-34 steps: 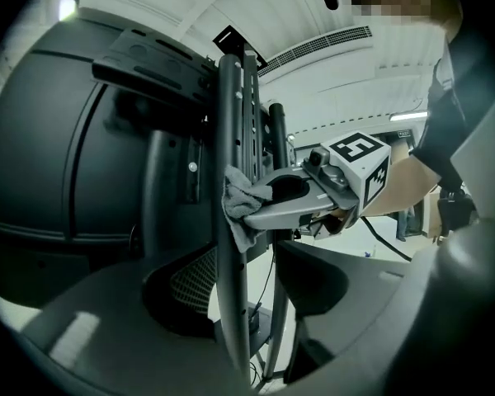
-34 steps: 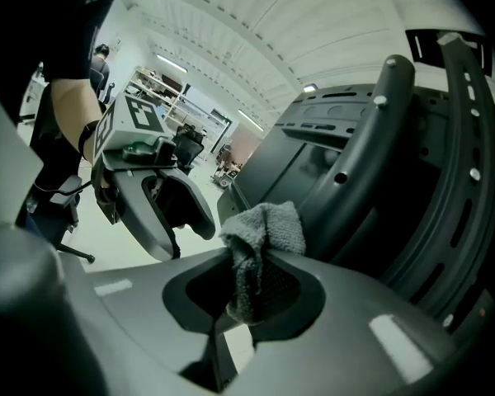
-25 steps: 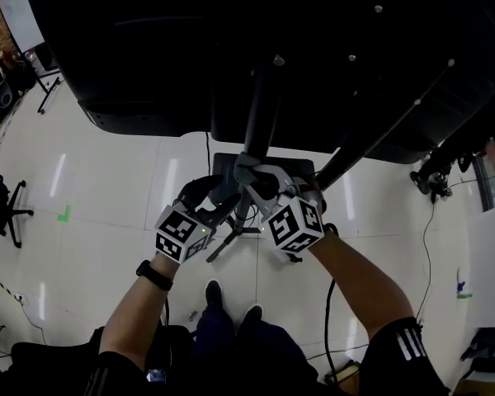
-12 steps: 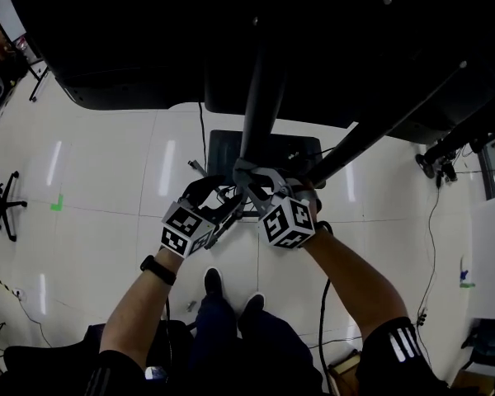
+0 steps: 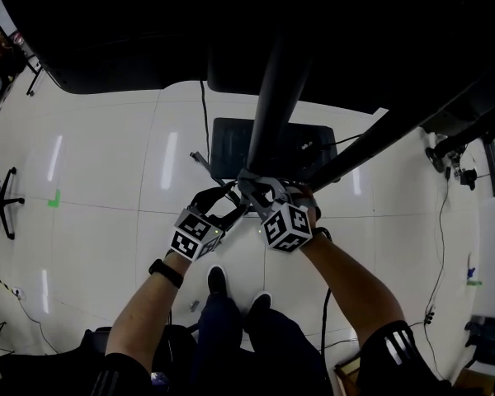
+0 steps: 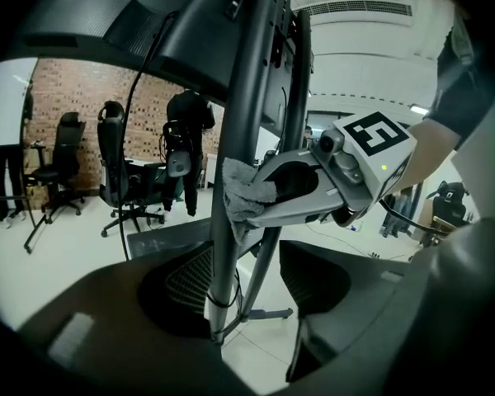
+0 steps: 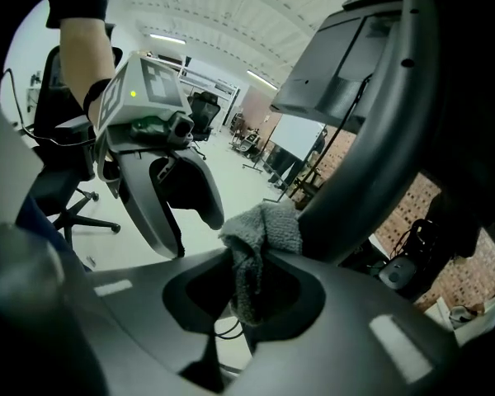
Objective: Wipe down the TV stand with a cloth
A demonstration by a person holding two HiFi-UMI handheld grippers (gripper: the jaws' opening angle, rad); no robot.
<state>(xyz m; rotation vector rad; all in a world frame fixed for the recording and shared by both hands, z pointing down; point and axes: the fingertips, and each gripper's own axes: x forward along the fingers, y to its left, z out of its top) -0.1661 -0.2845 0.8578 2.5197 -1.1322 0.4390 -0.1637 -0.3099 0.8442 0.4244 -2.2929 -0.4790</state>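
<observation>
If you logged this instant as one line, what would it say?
phase: wipe | right claw: shut on grey cloth, cloth against TV stand pole | left claw: open, by same pole

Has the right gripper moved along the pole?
Yes, slightly: the right gripper and cloth overlapped the base plate before; now they sit just off its near edge.

Cloth (image 7: pixel 264 225): grey fabric with a nubby, rough pile, matt.
Pole (image 6: pixel 239 139): dark and smooth, looks like painted metal, dull sheen.
Floor (image 5: pixel 107 180): white, smooth, glossy, reflecting lights as bright streaks.
Jaws: smooth matt grey plastic.
</observation>
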